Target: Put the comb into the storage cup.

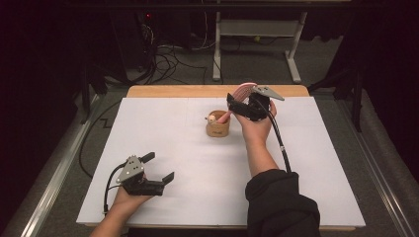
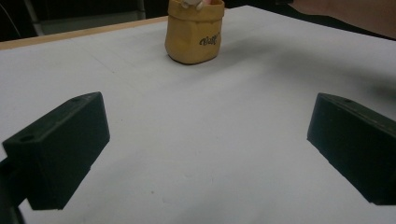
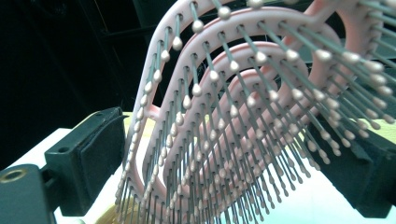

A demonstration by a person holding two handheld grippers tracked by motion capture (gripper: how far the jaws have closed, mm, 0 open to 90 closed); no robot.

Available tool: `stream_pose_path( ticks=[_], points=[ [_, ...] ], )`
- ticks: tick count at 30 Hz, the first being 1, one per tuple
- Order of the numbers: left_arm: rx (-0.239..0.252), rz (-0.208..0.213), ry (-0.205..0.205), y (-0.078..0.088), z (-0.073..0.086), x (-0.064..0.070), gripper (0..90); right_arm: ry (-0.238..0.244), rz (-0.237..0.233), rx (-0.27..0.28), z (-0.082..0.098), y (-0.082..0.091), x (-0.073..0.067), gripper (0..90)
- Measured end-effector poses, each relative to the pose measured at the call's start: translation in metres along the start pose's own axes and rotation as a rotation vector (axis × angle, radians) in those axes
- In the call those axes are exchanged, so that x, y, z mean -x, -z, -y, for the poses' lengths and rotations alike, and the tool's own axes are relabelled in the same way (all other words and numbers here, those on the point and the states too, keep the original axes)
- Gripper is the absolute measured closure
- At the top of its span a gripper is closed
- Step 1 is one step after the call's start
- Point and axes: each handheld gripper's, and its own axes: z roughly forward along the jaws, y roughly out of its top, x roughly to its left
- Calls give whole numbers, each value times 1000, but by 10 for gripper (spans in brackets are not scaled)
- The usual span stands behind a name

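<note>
- The left gripper (image 1: 160,168) is resting near the person on the left of the white tabletop (image 1: 197,163), its fingers (image 2: 60,149) wide open and holding nothing.
- The right gripper (image 1: 242,106) is hovering far off, by the small brown pot (image 1: 218,124).
- The pink hairbrush (image 3: 243,116) is sitting between its spread fingers (image 3: 86,158), handle down in the pot.

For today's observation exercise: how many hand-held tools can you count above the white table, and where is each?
2. The left tool hangs open over the table's near left corner. The right tool is by the tan holder near the far edge, around a pink hairbrush.
</note>
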Motion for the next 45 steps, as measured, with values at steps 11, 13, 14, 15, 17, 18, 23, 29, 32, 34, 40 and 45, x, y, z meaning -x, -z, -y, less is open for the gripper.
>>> stream_pose_path(
  ticks=[11, 13, 14, 15, 17, 18, 23, 29, 32, 34, 40, 45],
  points=[
    [-3, -1, -4, 0, 0, 0, 0, -11, 11, -20, 1, -2, 3, 29],
    [-3, 0, -2, 0, 0, 0, 0, -13, 12, -20, 1, -2, 4, 28],
    [-3, 0, -2, 0, 0, 0, 0, -12, 13, -21, 1, -2, 4, 28],
    [-2, 0, -2, 0, 0, 0, 0, -11, 14, -19, 1, -2, 4, 28],
    [-3, 1, -1, 0, 0, 0, 0, -12, 15, -19, 1, -2, 4, 29],
    [-3, 0, -3, 0, 0, 0, 0, -13, 17, -19, 1, -2, 4, 29],
    [-1, 0, -1, 0, 0, 0, 0, -13, 20, -20, 1, -2, 5, 28],
    [-3, 0, -3, 0, 0, 0, 0, -12, 21, -21, 1, -1, 5, 28],
    [0, 0, -1, 0, 0, 0, 0, -9, 21, -22, 0, -1, 5, 27],
    [3, 0, 4, 0, 0, 0, 0, -7, 20, -24, 0, 0, 5, 30],
    [1, 1, 1, 0, 0, 0, 0, -3, 36, -34, 0, 1, 6, 17],
    [1, 0, 2, 0, 0, 0, 0, 8, 47, -35, -1, 3, 6, 4]
  ],
)
